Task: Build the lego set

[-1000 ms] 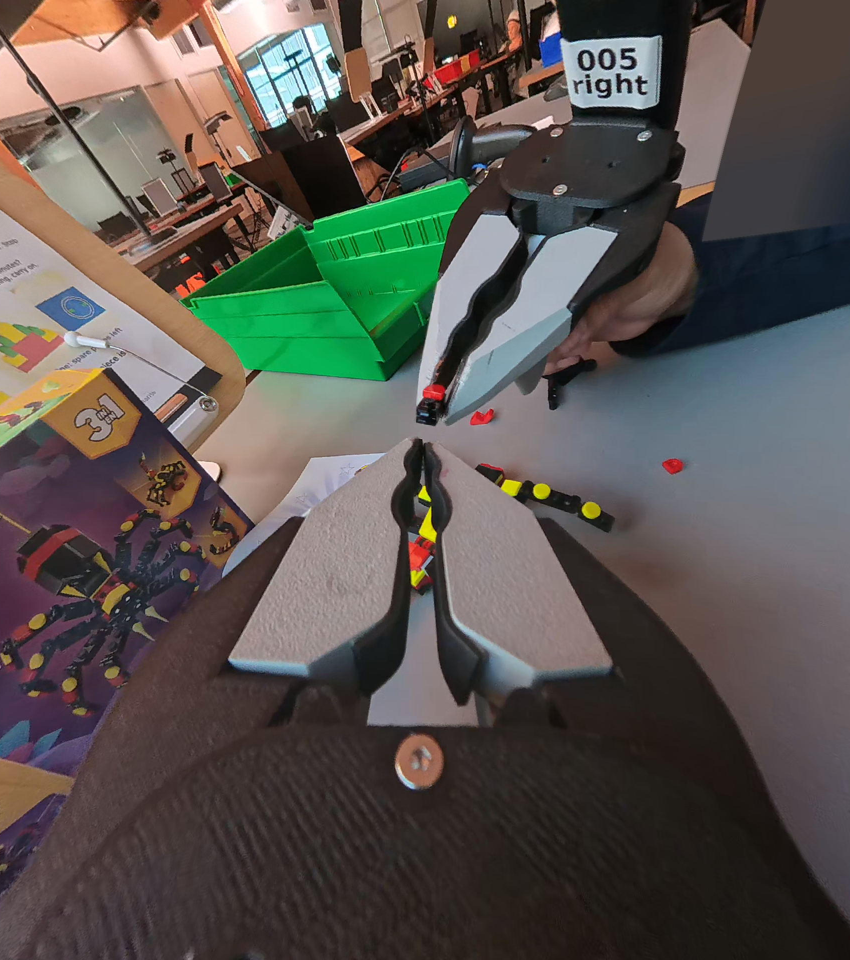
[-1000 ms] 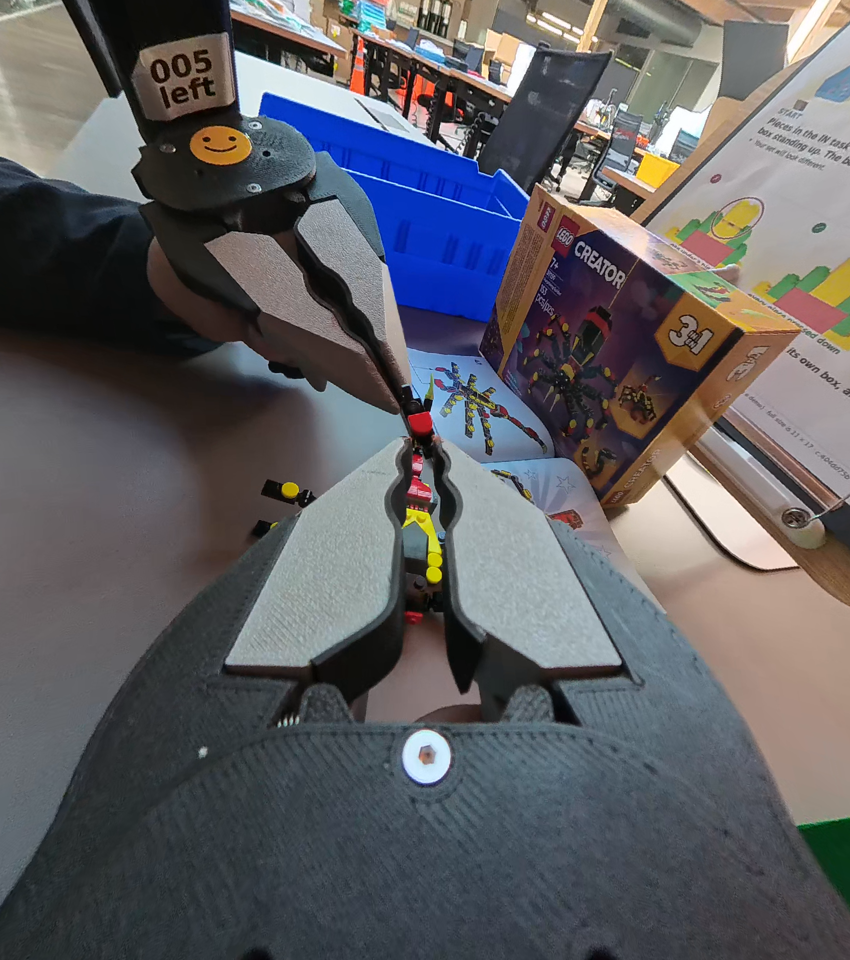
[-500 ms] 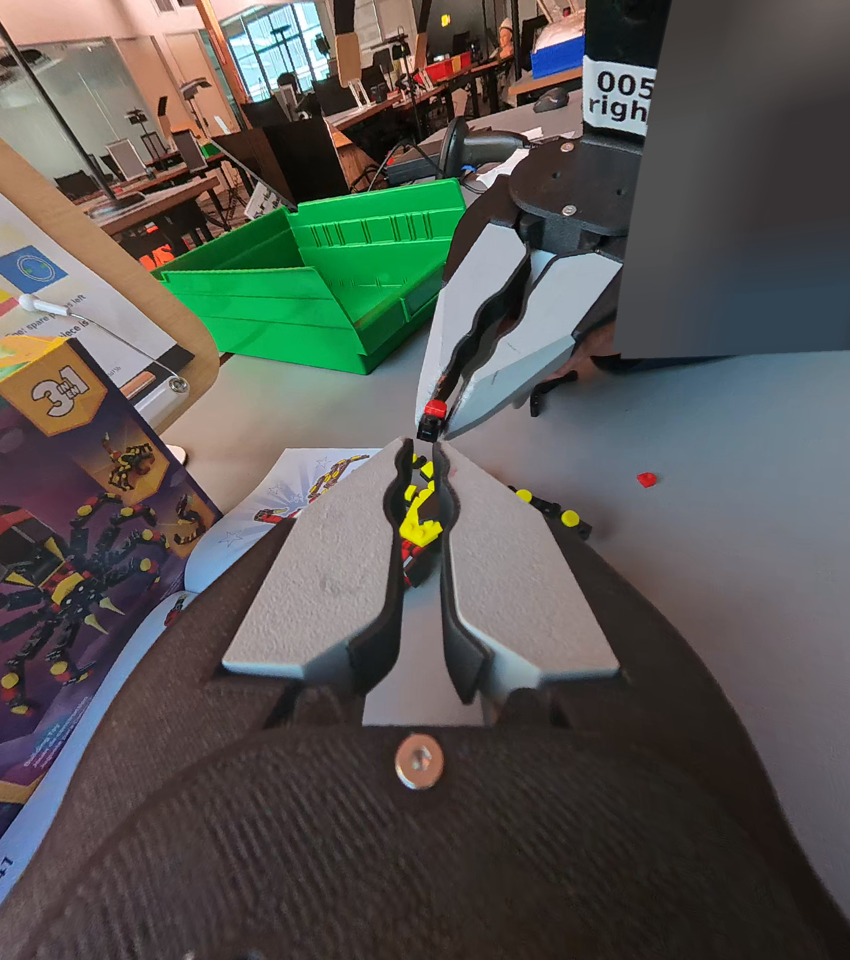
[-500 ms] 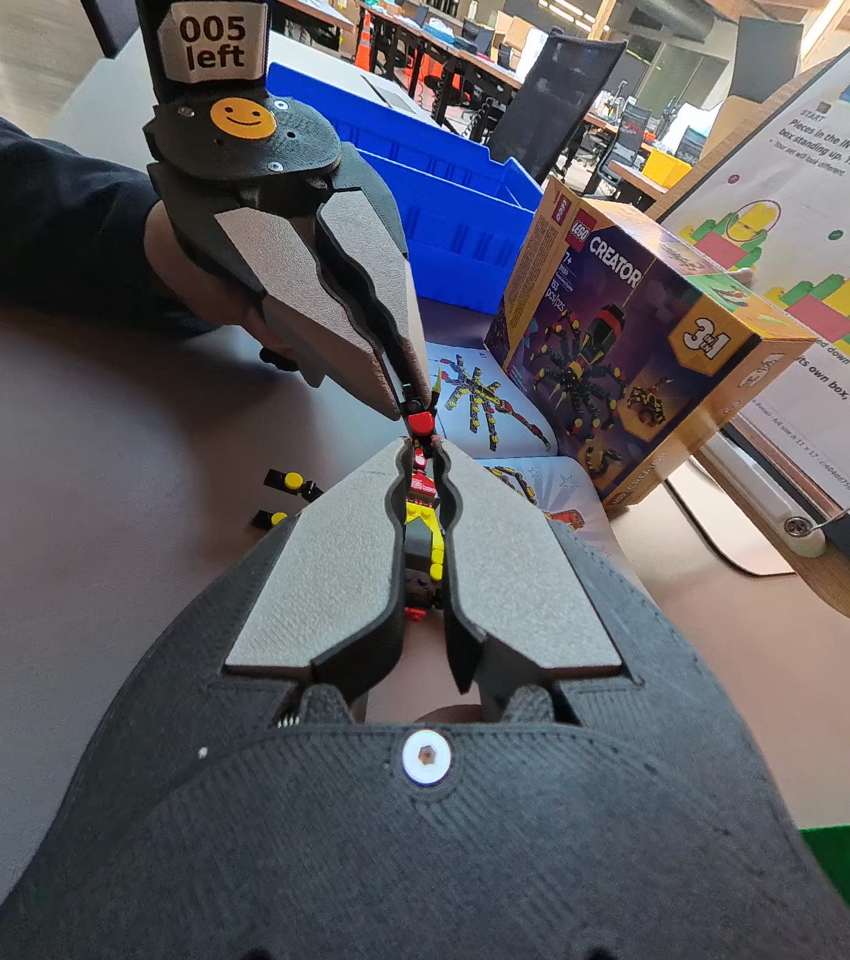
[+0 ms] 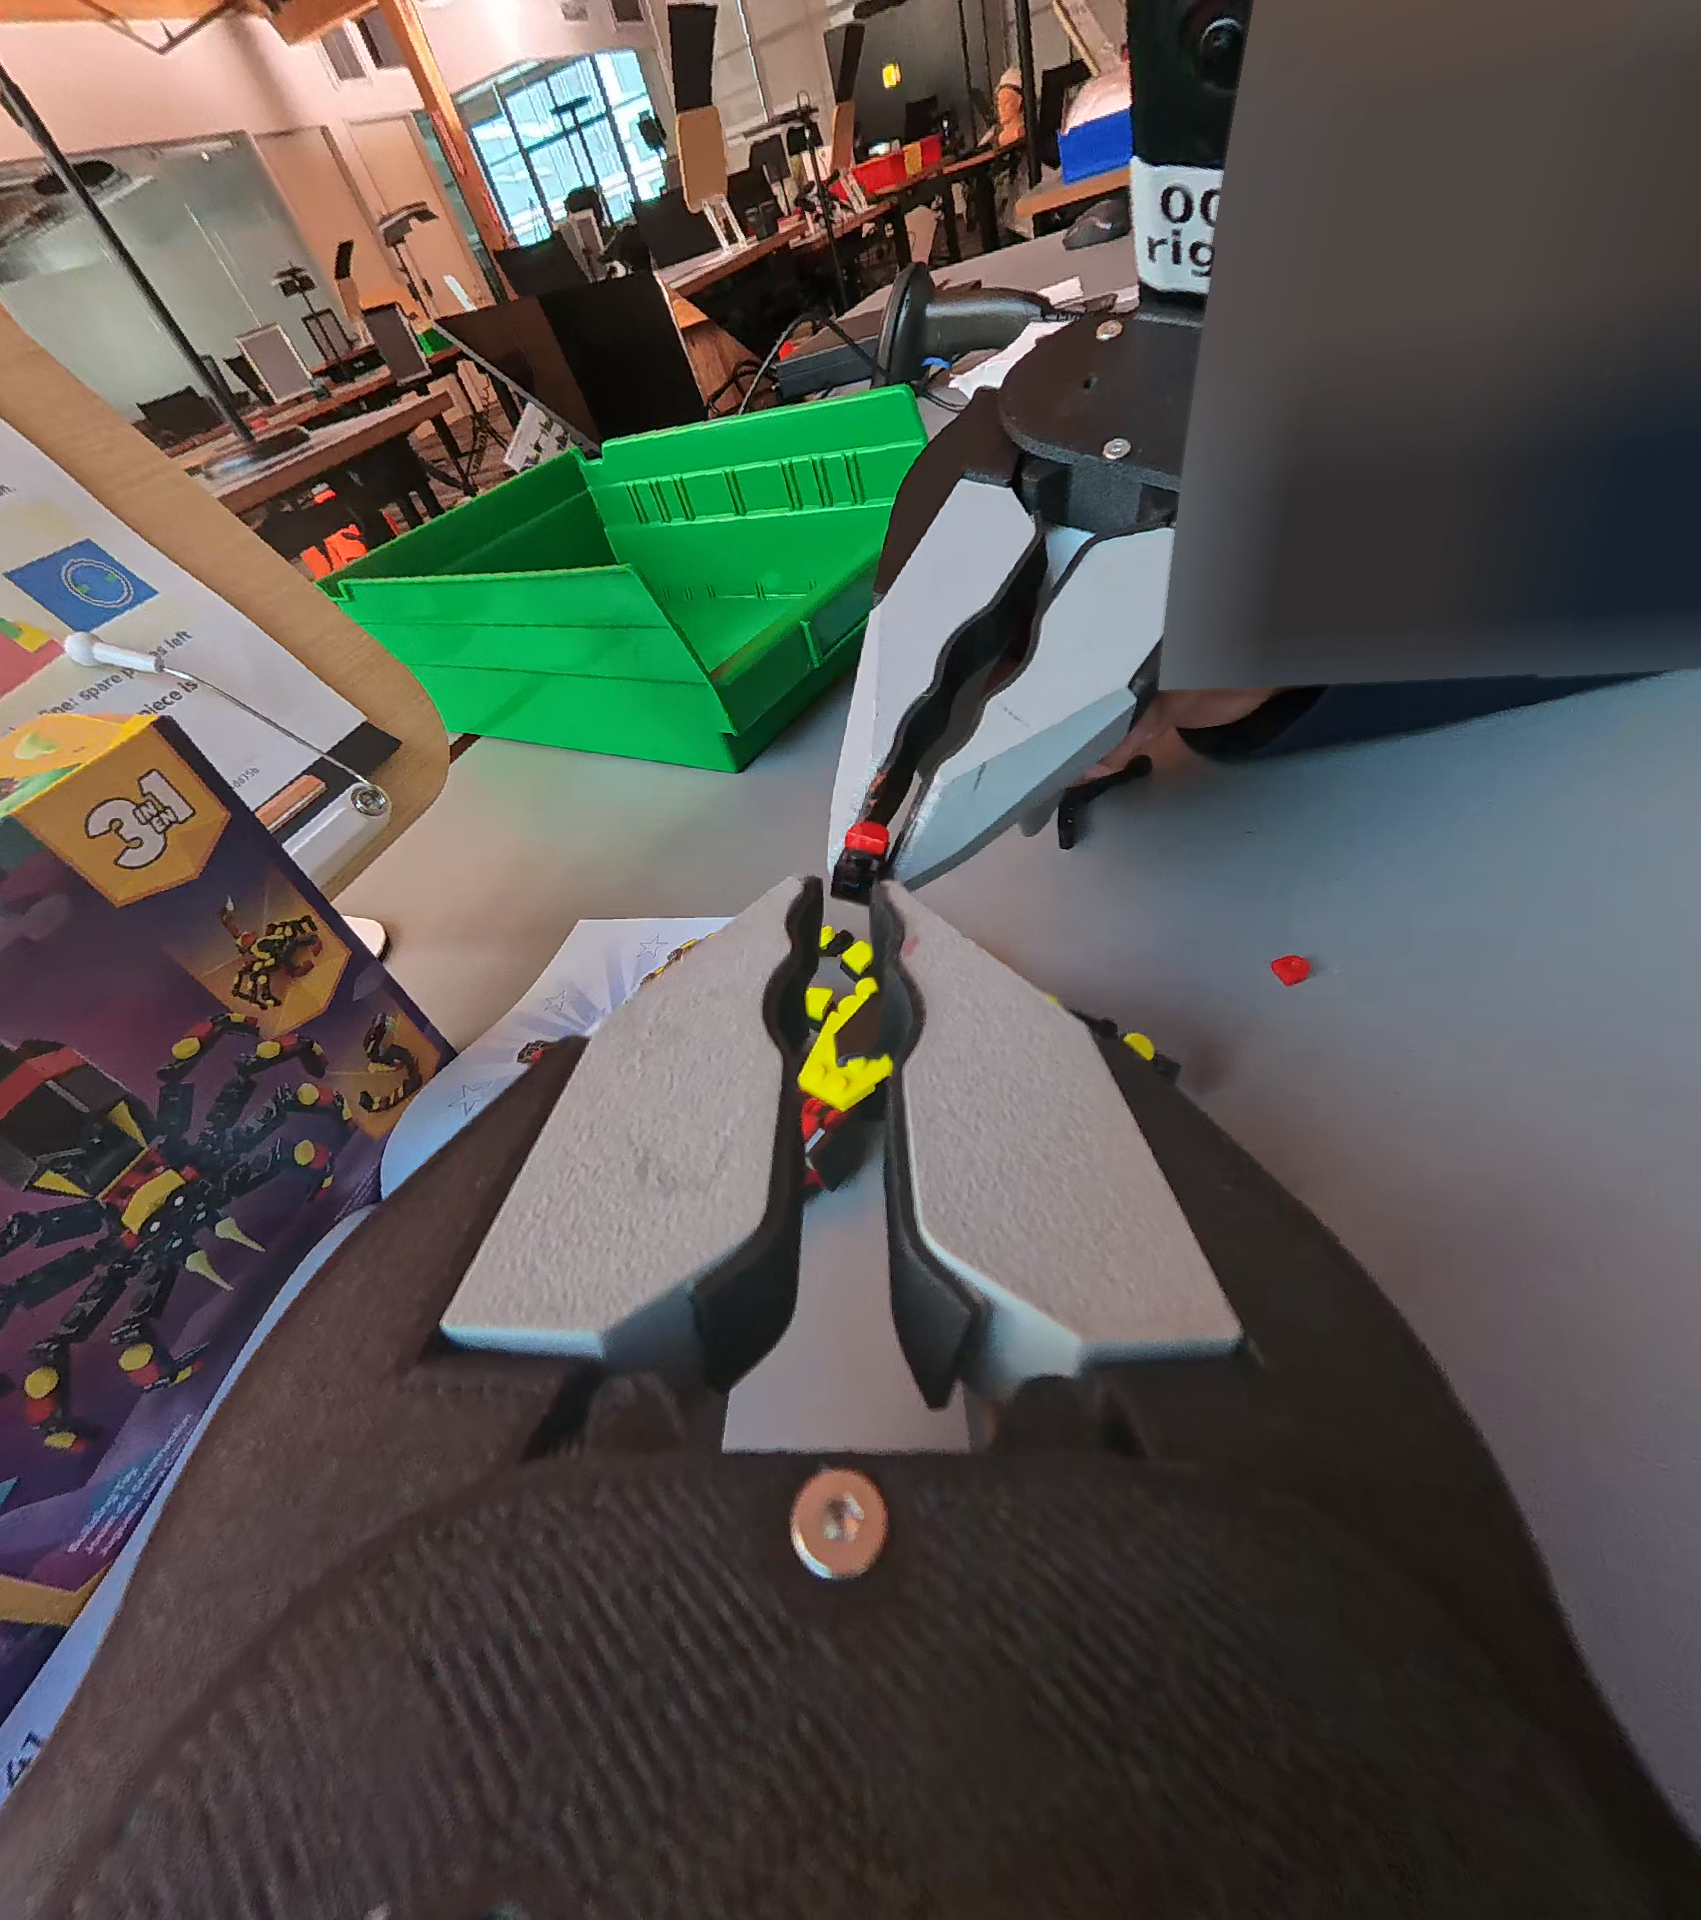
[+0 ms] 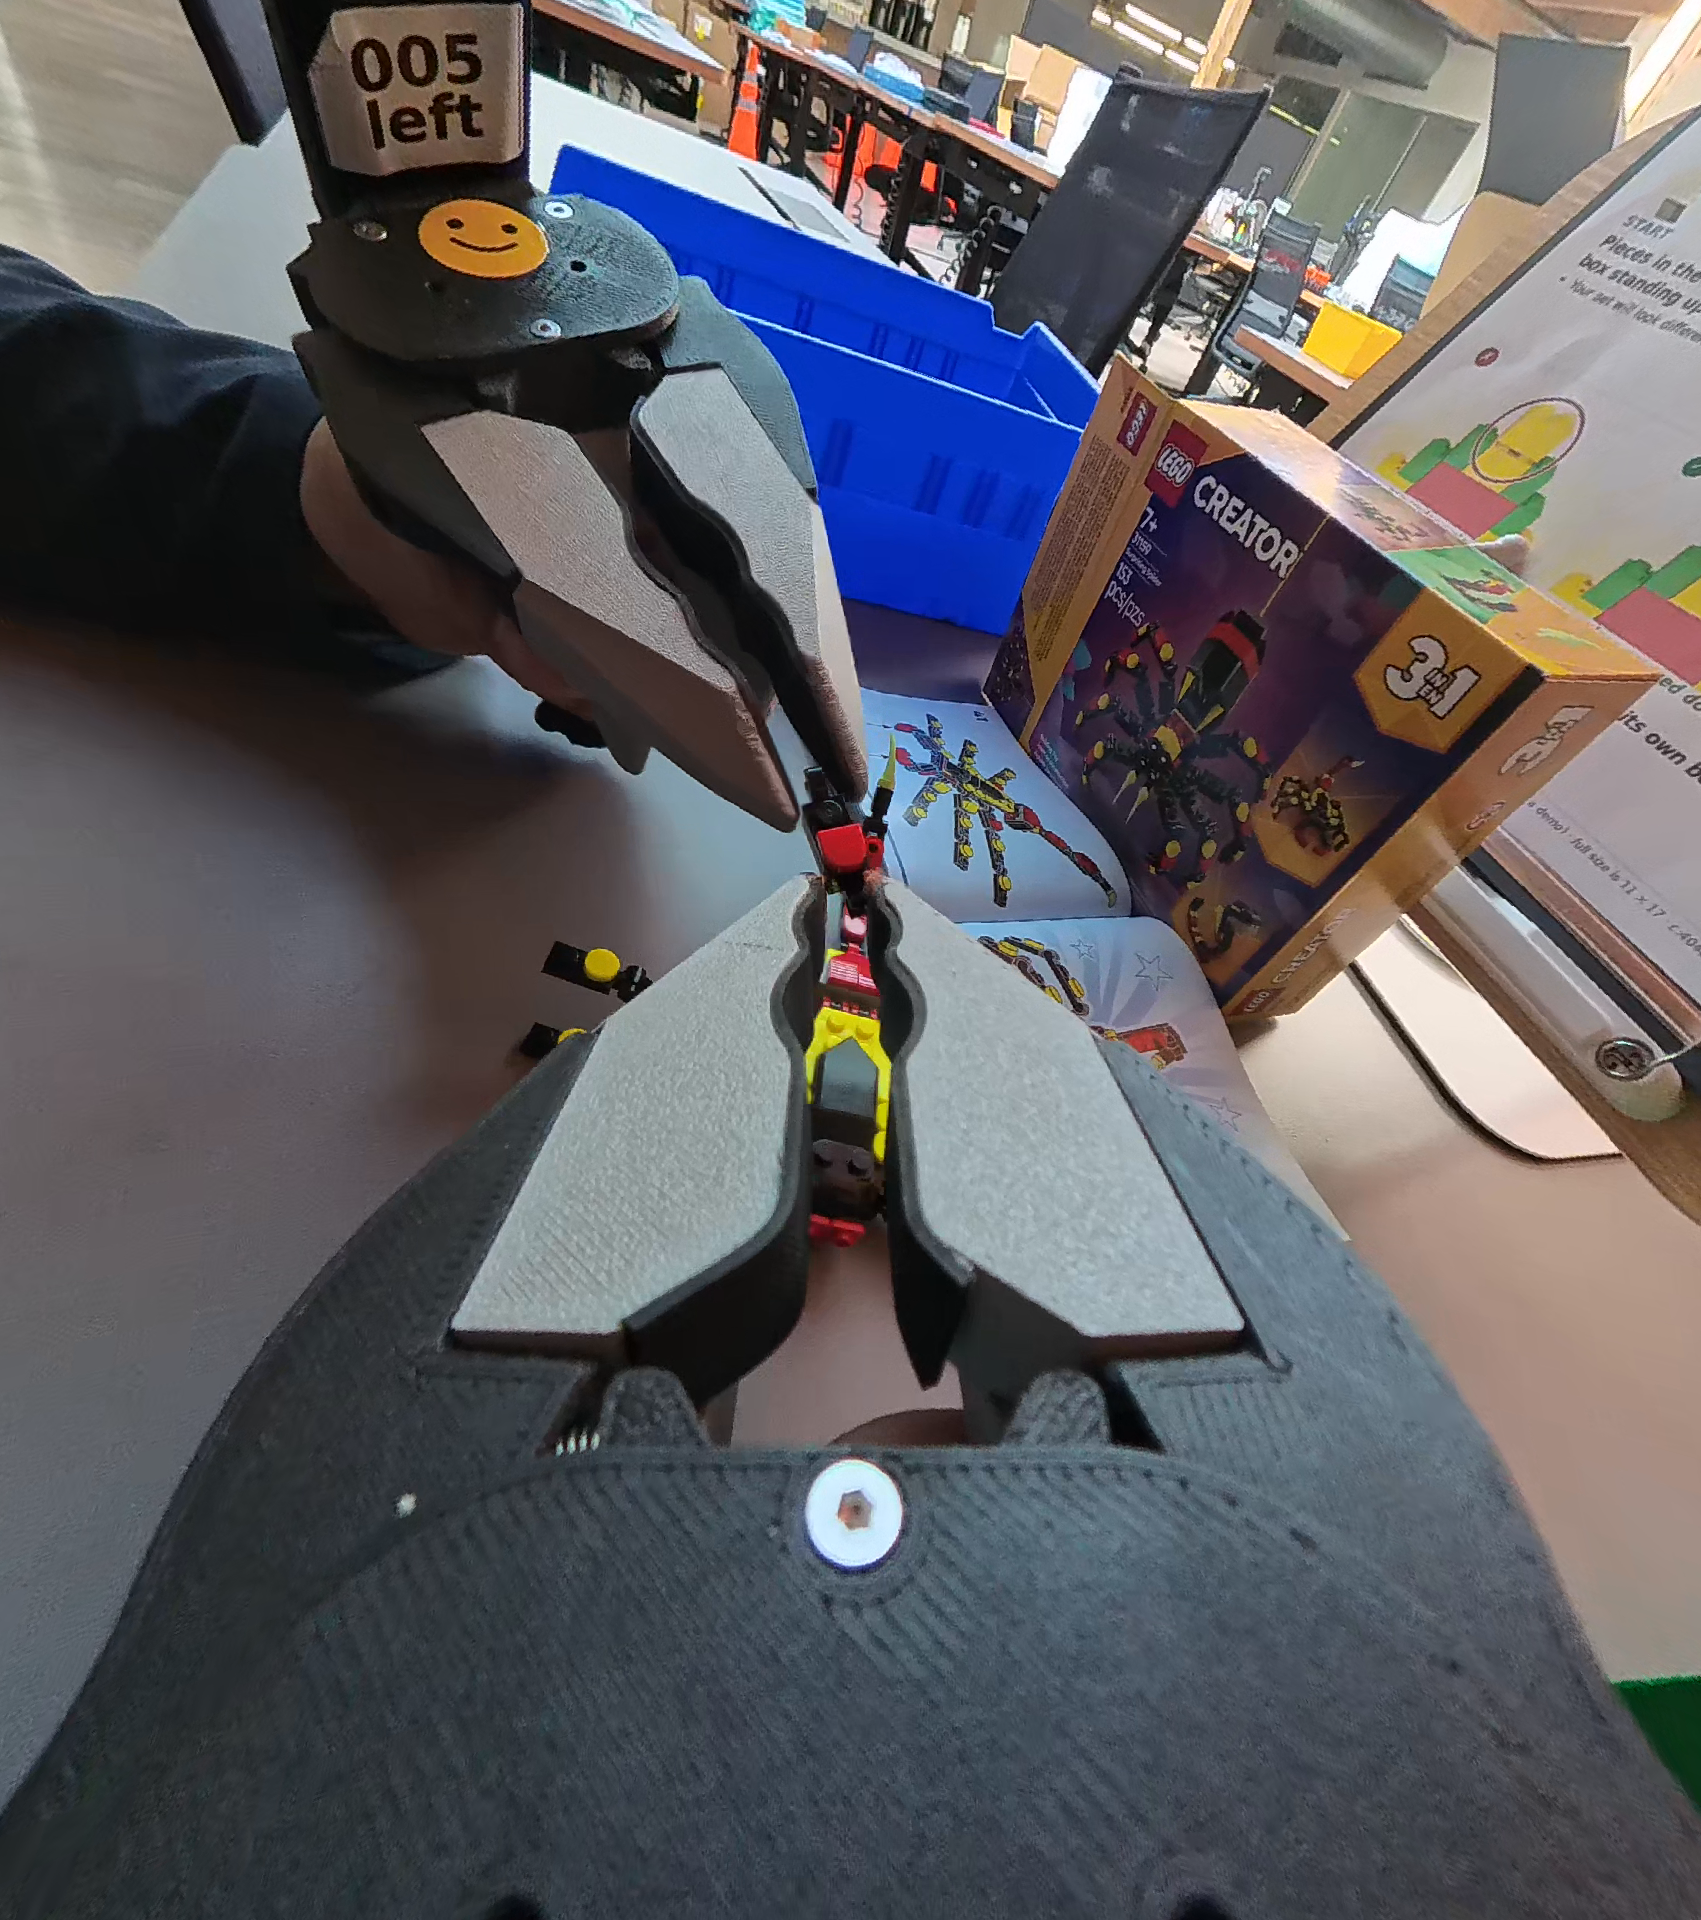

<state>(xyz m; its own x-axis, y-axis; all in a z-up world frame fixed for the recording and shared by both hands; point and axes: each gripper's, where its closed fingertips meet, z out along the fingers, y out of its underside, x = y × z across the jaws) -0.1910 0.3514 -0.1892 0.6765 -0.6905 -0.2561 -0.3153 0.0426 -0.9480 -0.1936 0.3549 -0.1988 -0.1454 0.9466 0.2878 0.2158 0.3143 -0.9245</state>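
Note:
My right gripper [image 6: 841,896] is shut on a long red, yellow and black lego assembly [image 6: 846,1081] that lies lengthwise between its fingers, with a red end piece [image 6: 846,844] sticking out past the tips. My left gripper [image 6: 820,802] comes in from the upper left, shut on a small black piece [image 6: 825,808] that touches the red end. In the left wrist view my left gripper [image 5: 841,899] meets the right gripper [image 5: 875,823] tip to tip at the red and black piece [image 5: 861,854]. Yellow, black and red lego parts [image 5: 835,1060] show below through the left fingers' gap.
The lego box [image 6: 1293,727] stands on the booklet [image 6: 991,831], beside a wooden instruction board [image 6: 1656,520]. A blue bin [image 6: 877,416] is behind the left gripper, a green bin [image 5: 617,623] behind the right. Loose black and yellow segments [image 6: 597,966] and a red bit [image 5: 1290,968] lie on the table [image 5: 1448,1091]. My right gripper's tips are some 12 cm from the red bit [image 5: 1290,968].
The two gripper tips have drawn closer together, until the black piece meets the red end. Both grippers have stayed shut on their parts.

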